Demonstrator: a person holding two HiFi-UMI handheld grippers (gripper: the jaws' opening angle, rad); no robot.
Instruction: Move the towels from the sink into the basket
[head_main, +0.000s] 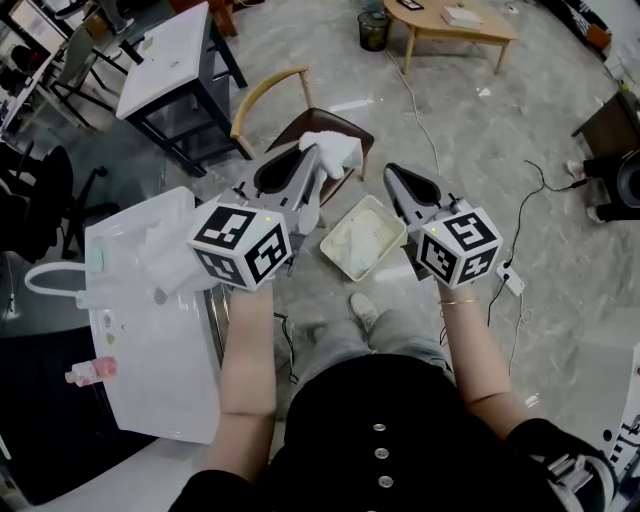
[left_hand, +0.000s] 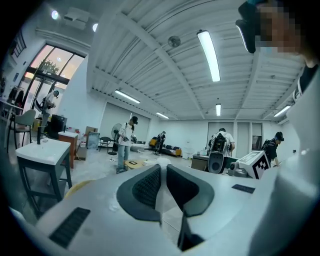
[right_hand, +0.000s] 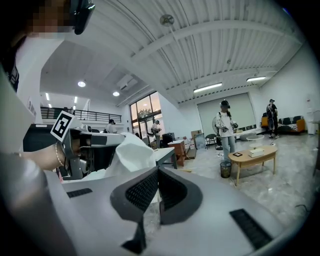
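Note:
My left gripper (head_main: 318, 160) is shut on a white towel (head_main: 336, 151) and holds it up over a chair seat, up and left of the basket. In the right gripper view the same towel (right_hand: 131, 152) bulges out to the left of my jaws. The cream basket (head_main: 388, 214) stands on the floor between the two grippers. My right gripper (head_main: 393, 176) is shut with nothing in it, just right of the basket. The white sink (head_main: 150, 330) is at the left; a crumpled white towel (head_main: 160, 248) lies in its basin, partly hidden by the left gripper's cube.
A chair with a curved wooden arm (head_main: 265, 95) stands under the held towel. Behind it is a white-topped table (head_main: 175, 55). A low wooden table (head_main: 450, 25) and a bin (head_main: 373, 30) are at the back. A pink bottle (head_main: 92, 372) lies on the sink counter.

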